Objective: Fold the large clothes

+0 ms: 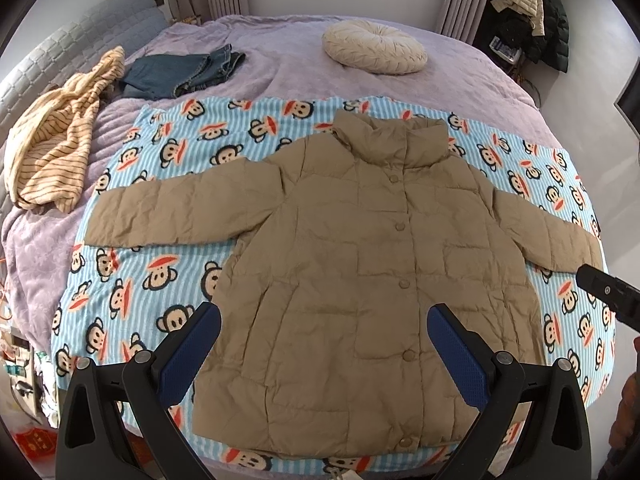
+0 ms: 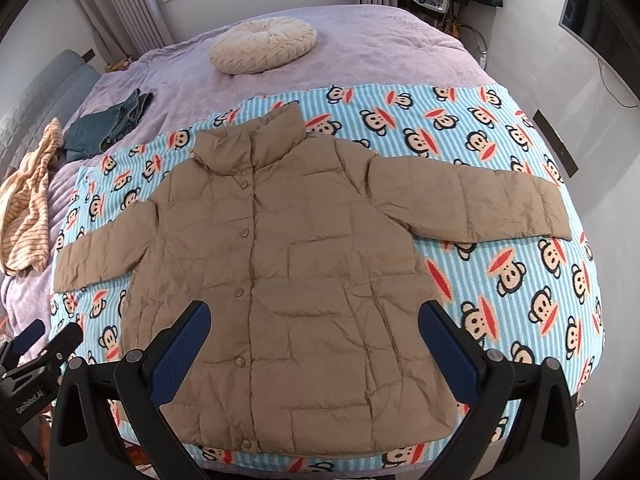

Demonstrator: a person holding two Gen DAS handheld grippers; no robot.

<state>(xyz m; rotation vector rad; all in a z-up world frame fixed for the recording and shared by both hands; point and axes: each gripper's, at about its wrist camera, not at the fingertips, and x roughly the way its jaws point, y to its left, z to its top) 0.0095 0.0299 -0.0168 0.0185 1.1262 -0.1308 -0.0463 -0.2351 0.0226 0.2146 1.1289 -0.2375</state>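
Note:
A tan quilted jacket (image 1: 352,264) lies flat and buttoned, front up, on a blue monkey-print blanket (image 1: 168,208), with both sleeves spread out to the sides and the collar at the far end. It also shows in the right wrist view (image 2: 296,264). My left gripper (image 1: 324,352) is open and empty, hovering above the jacket's lower hem. My right gripper (image 2: 314,344) is open and empty, also above the lower part of the jacket. The right gripper's tip shows at the right edge of the left wrist view (image 1: 608,296).
The blanket (image 2: 500,184) lies on a purple bedspread (image 1: 280,52). A round cream cushion (image 1: 374,48) sits at the far end. Folded jeans (image 1: 180,72) and a striped yellow garment (image 1: 56,132) lie at the left. Coats hang at the far right (image 1: 536,12).

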